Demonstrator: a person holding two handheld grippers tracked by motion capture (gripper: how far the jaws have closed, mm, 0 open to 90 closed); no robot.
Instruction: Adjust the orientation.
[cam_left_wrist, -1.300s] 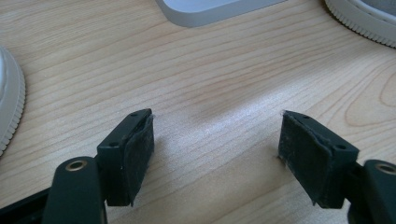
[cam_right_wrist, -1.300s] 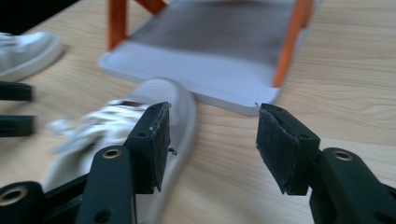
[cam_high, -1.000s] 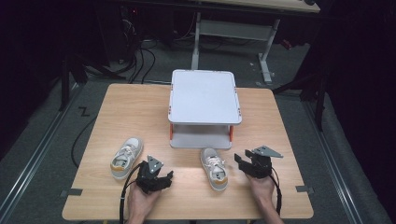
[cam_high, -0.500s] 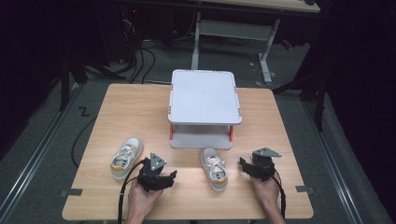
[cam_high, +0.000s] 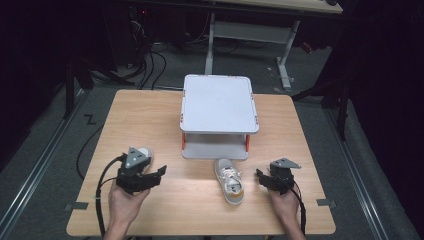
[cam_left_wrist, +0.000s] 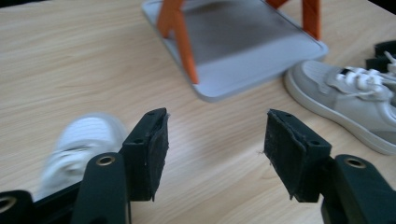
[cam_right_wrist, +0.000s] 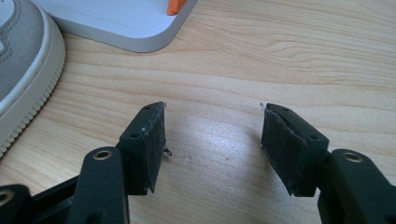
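The two-tier rack (cam_high: 219, 102) is holding nothing visible. One shoe (cam_high: 229, 180) is lying before it, between the wide-open left gripper (cam_high: 159, 172) and wide-open right gripper (cam_high: 259, 176); another shoe (cam_left_wrist: 79, 144) is sitting beneath the left gripper.

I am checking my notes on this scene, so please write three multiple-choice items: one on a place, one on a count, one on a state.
1. Where does the middle shoe lie?
A. on top of the rack
B. on the table in front of the rack
C. on the floor

2. How many shoes are on the table?
A. two
B. three
C. four

3. How do the jaws of the right gripper stand?
A. shut on a shoe
B. shut on nothing
C. open, with bare table between them

Answers:
1 B: the high view shows it on the wooden table, just in front of the white rack.
2 A: one by the left gripper, one in the middle.
3 C: the right gripper view shows wood between the pads.
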